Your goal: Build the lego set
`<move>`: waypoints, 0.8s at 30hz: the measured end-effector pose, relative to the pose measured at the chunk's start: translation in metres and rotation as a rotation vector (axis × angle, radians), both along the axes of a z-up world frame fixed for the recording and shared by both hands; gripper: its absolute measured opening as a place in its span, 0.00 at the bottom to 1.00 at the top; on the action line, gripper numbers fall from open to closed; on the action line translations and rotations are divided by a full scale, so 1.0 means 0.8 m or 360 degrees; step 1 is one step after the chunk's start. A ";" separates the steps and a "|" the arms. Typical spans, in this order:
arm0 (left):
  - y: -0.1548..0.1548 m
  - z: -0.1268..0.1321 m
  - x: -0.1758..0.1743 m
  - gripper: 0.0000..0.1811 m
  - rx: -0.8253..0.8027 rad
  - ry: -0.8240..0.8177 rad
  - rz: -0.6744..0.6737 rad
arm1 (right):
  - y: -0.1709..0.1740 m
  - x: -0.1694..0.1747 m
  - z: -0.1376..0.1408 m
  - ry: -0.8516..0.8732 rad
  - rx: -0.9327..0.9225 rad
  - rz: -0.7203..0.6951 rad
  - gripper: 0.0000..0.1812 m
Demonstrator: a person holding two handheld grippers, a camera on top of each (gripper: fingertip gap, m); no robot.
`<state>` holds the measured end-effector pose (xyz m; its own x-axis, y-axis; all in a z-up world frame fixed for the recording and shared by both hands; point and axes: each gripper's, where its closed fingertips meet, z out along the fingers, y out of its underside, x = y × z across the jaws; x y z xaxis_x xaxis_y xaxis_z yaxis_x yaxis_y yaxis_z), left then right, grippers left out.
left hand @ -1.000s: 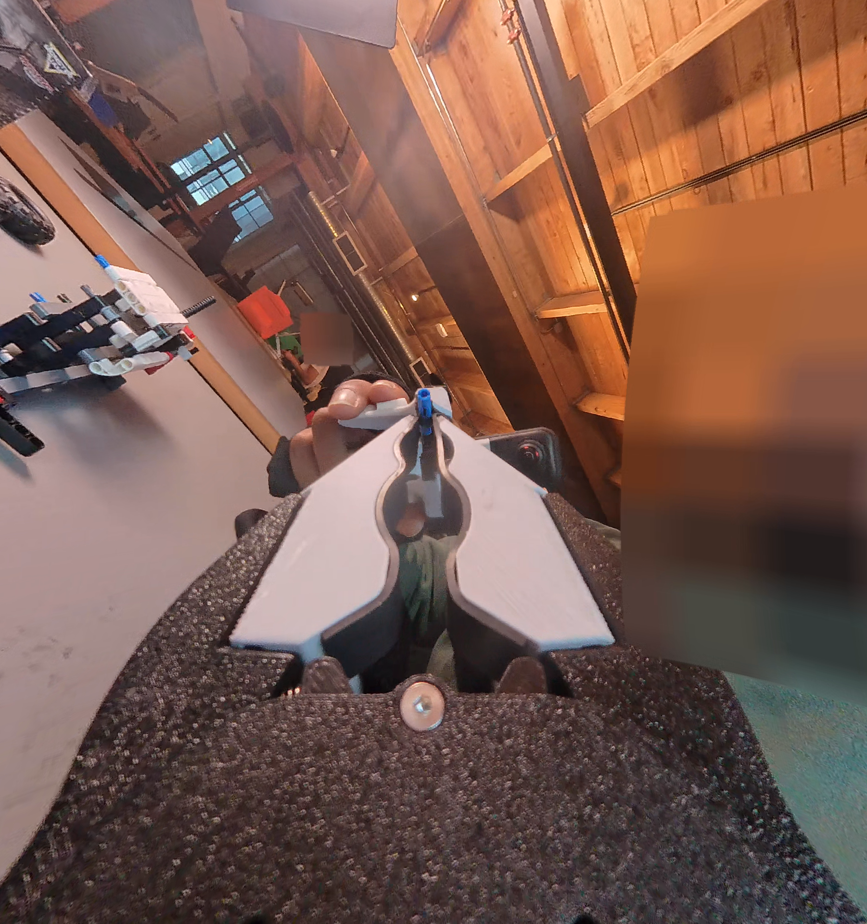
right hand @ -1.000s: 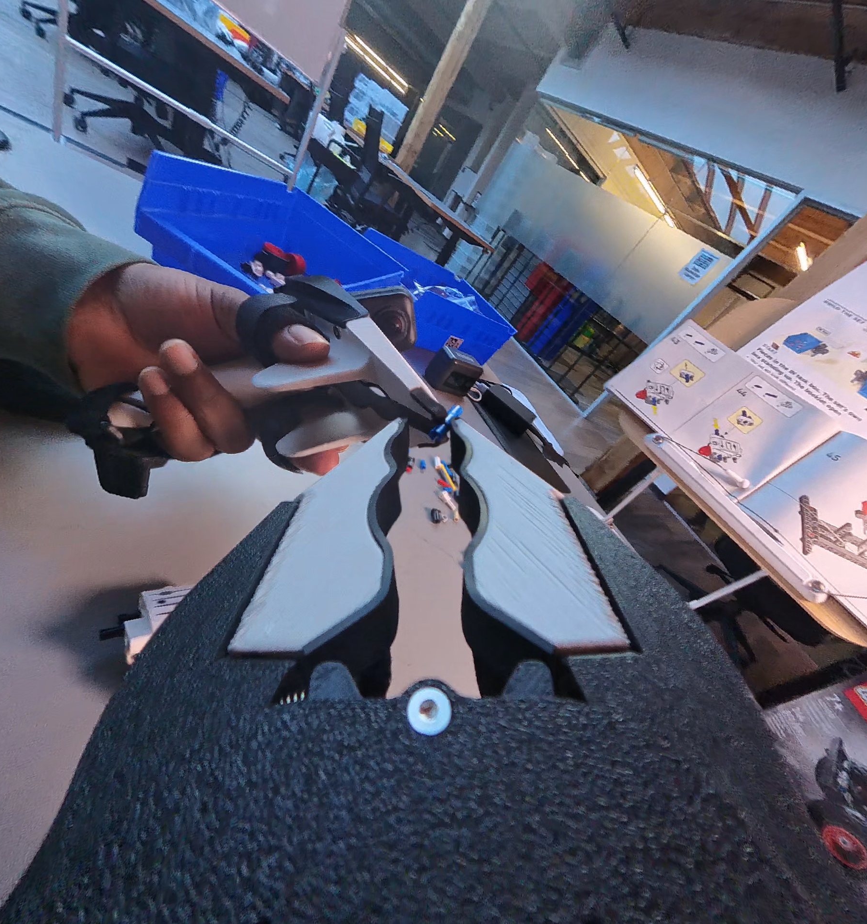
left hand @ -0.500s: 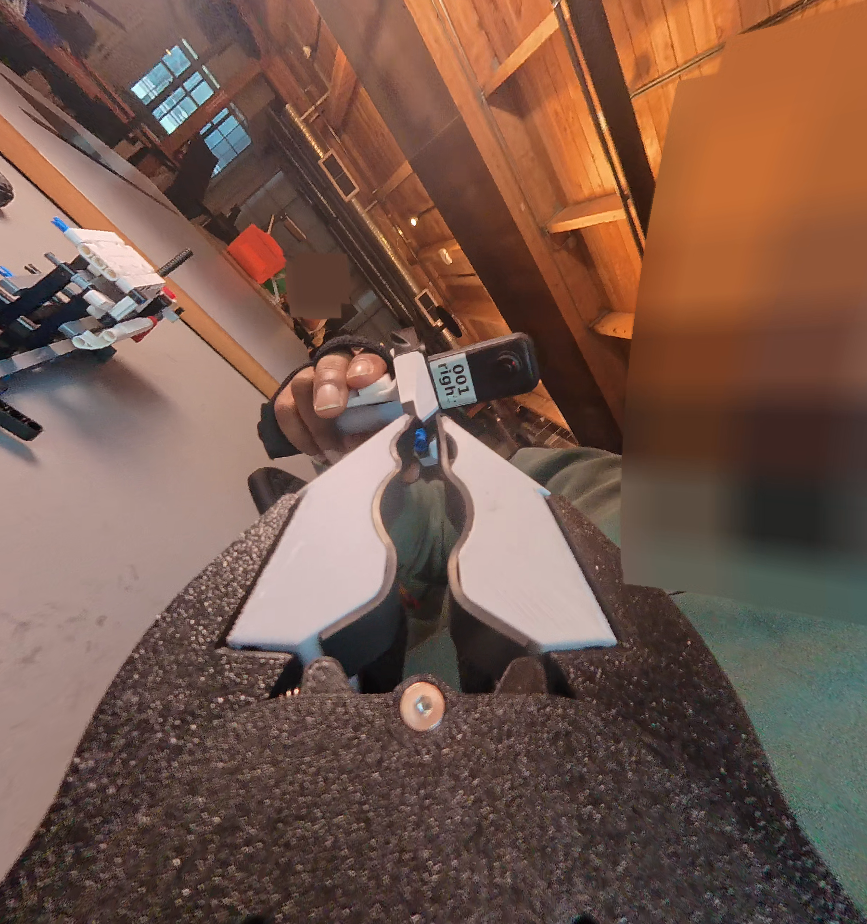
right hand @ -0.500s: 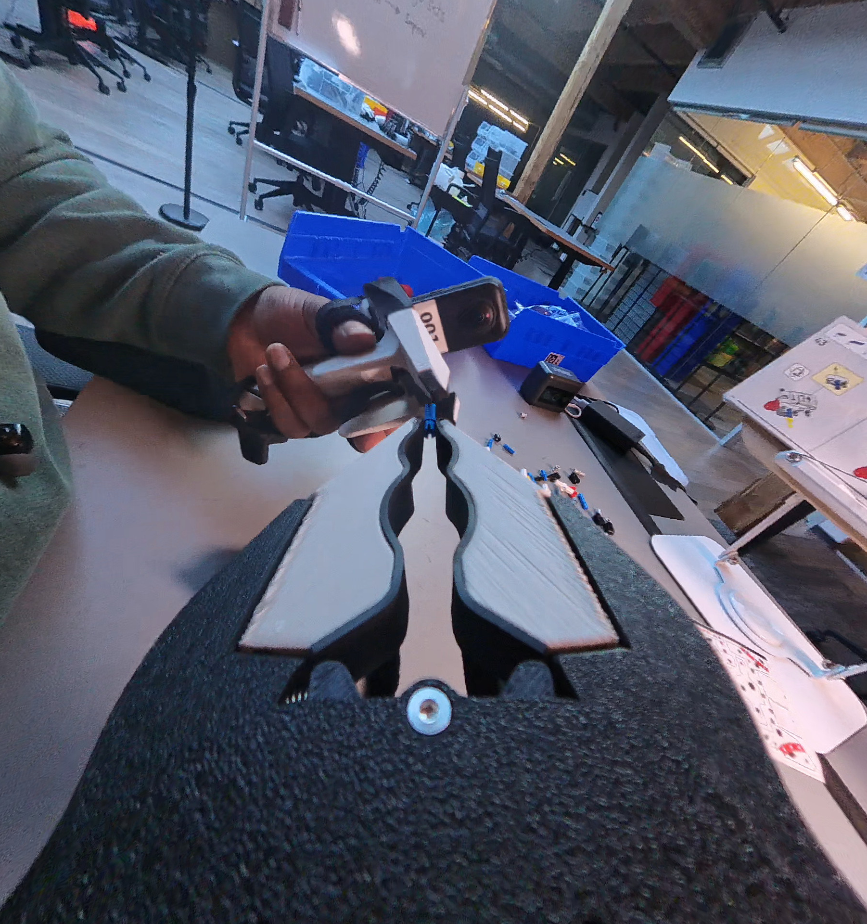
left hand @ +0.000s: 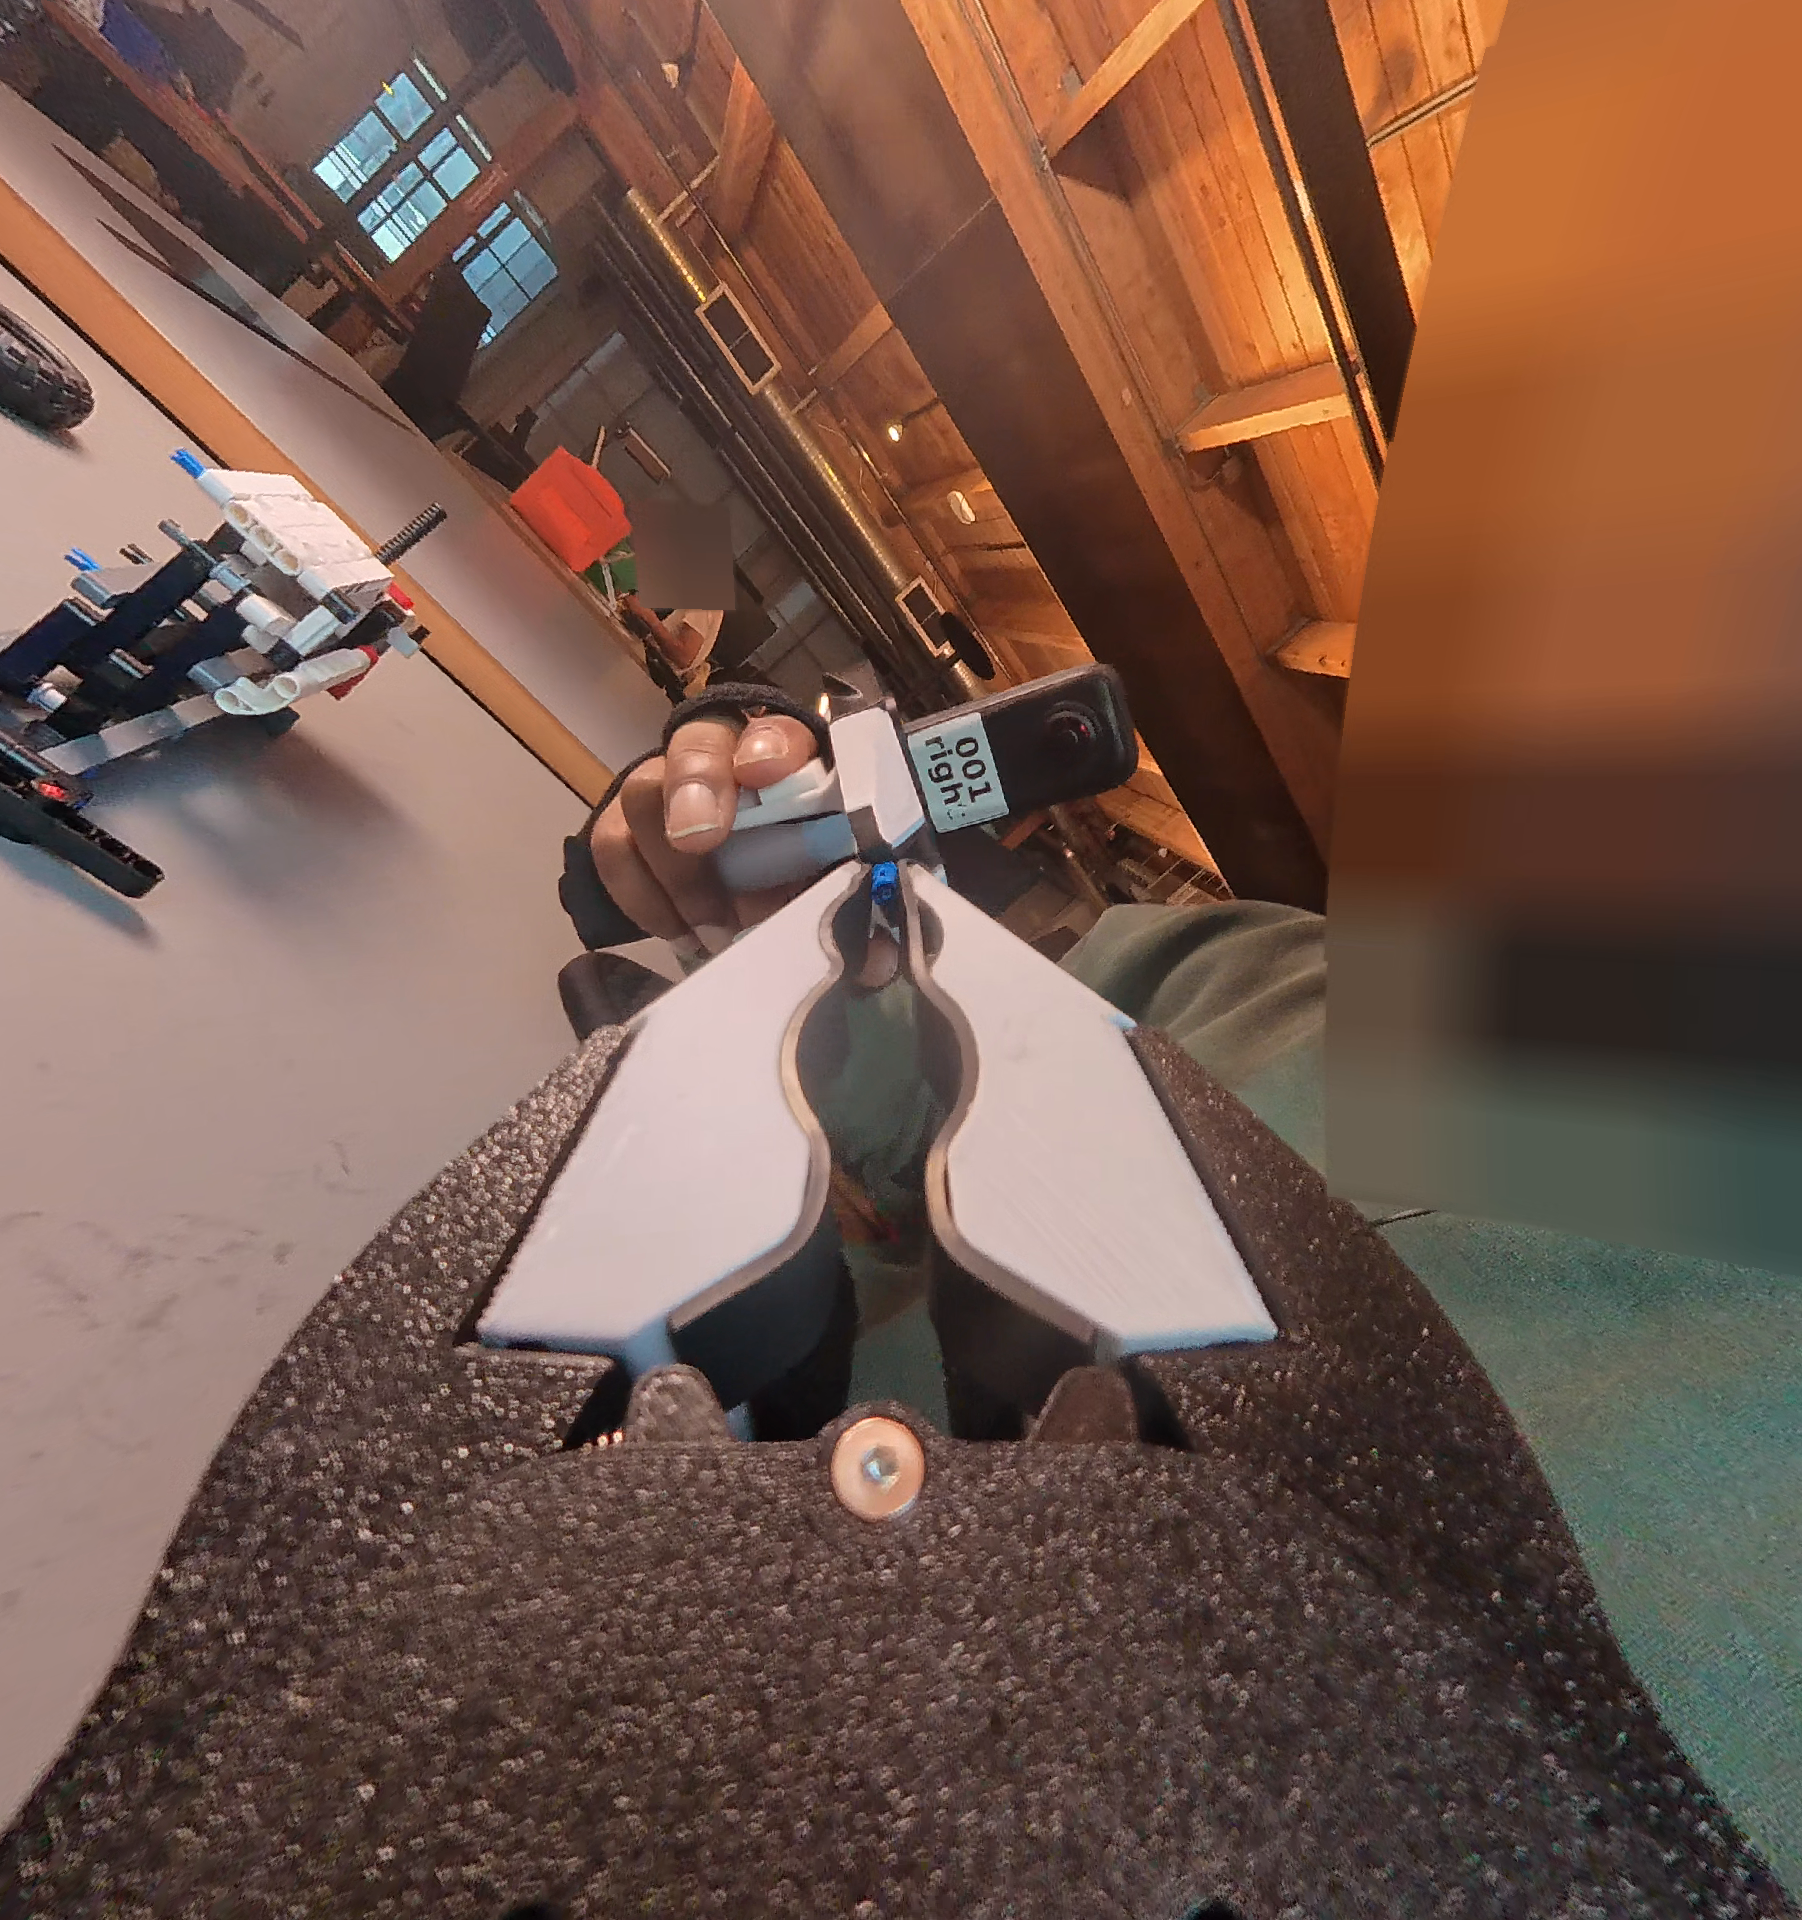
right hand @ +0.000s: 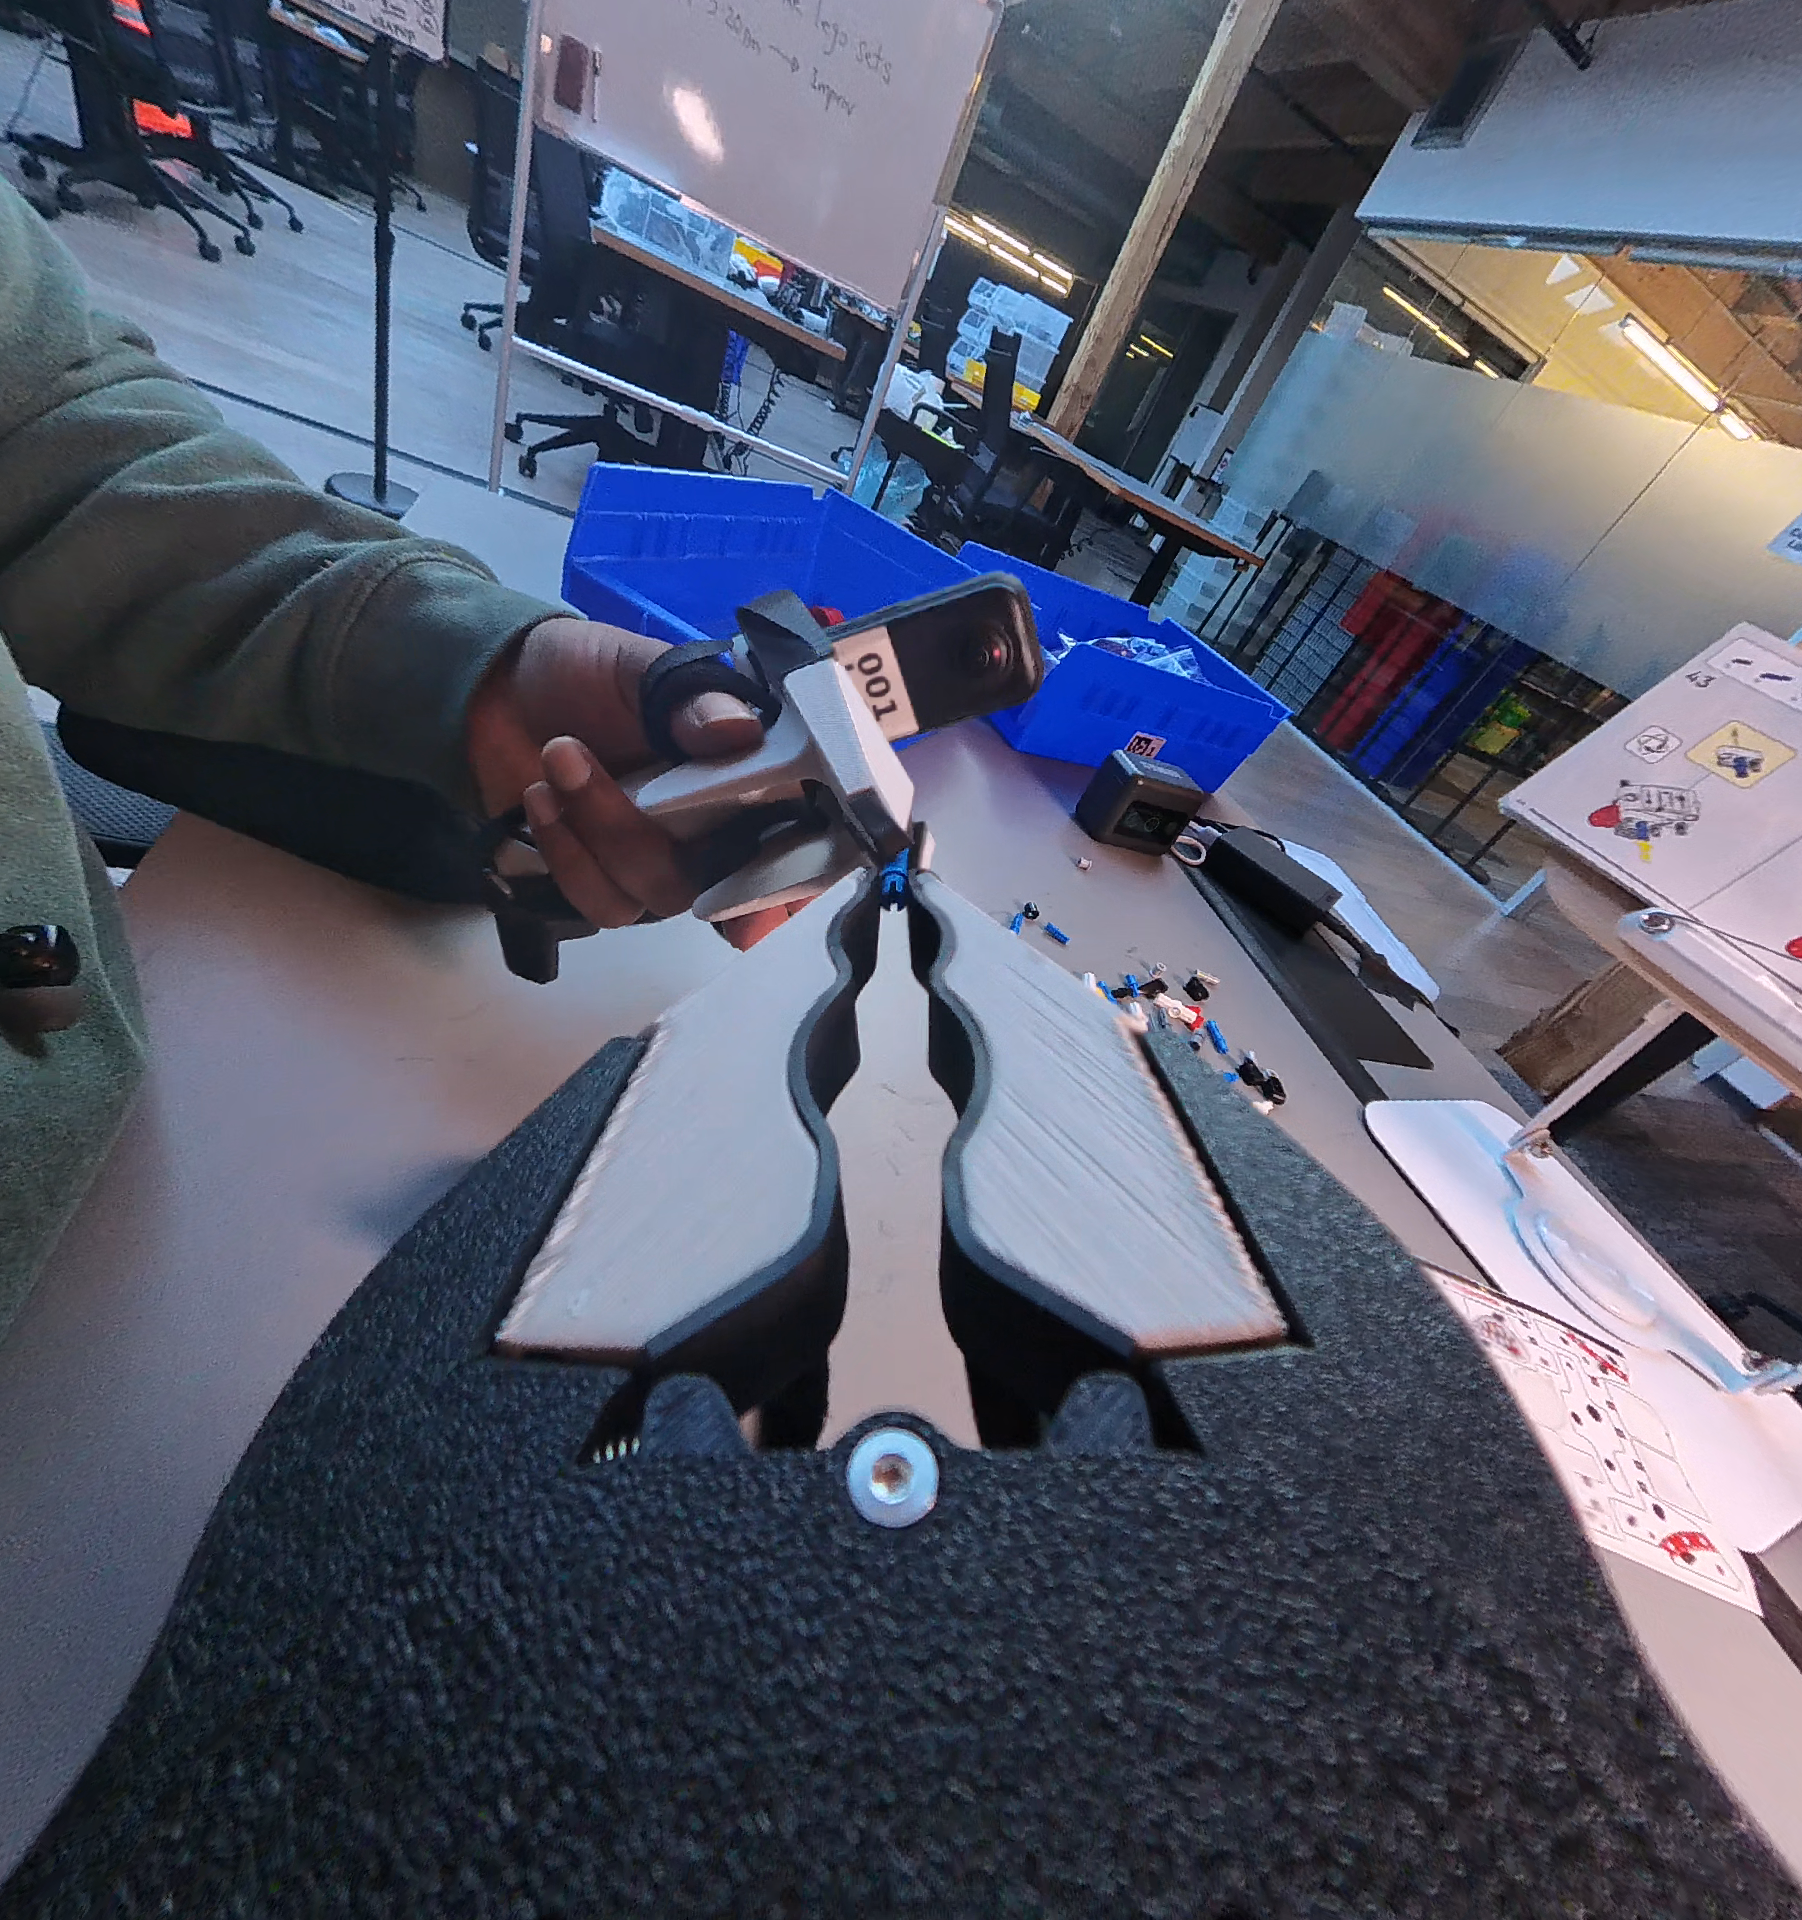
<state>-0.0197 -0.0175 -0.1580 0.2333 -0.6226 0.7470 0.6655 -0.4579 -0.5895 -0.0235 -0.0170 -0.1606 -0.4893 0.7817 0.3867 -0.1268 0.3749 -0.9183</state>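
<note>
A small blue Lego pin (left hand: 882,883) sits between the tips of both grippers, which meet nose to nose above the table. My left gripper (left hand: 881,896) is shut on the pin. My right gripper (right hand: 893,891) is also closed around the same pin (right hand: 891,878). In each wrist view the other gripper shows just beyond the tips, held by a hand: the right one in the left wrist view (left hand: 866,769), the left one in the right wrist view (right hand: 824,758). The partly built black and white Lego vehicle (left hand: 201,623) stands on the table to the far left.
A black tyre (left hand: 14,353) and a black beam (left hand: 45,821) lie near the model. Several loose small pieces (right hand: 1167,997) lie on the table ahead. Two blue bins (right hand: 1136,696), a small black device (right hand: 1136,810) and the instruction booklet on its stand (right hand: 1707,790) are to the right.
The right gripper was open one second ago and has closed on the blue pin held at the left gripper's tips. Both grippers have turned and stayed together.
</note>
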 end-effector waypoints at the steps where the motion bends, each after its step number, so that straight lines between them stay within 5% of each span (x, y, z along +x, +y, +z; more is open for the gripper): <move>1: 0.000 0.000 0.000 0.02 -0.0011 -0.0036 -0.0006 | 0.000 0.000 -0.001 0.0011 0.0017 -0.0005 0.04; 11: 0.001 -0.010 0.003 0.03 -0.0017 0.0037 0.0000 | 0.001 -0.001 -0.010 -0.0063 -0.0005 0.0008 0.02; 18: -0.043 -0.096 0.012 0.12 0.0051 0.1506 0.0051 | -0.008 0.041 -0.092 -0.0590 0.0113 0.0258 0.03; 24: -0.072 -0.161 0.037 0.21 0.0182 0.2248 -0.0061 | -0.015 0.039 -0.141 -0.0795 0.0271 0.0255 0.03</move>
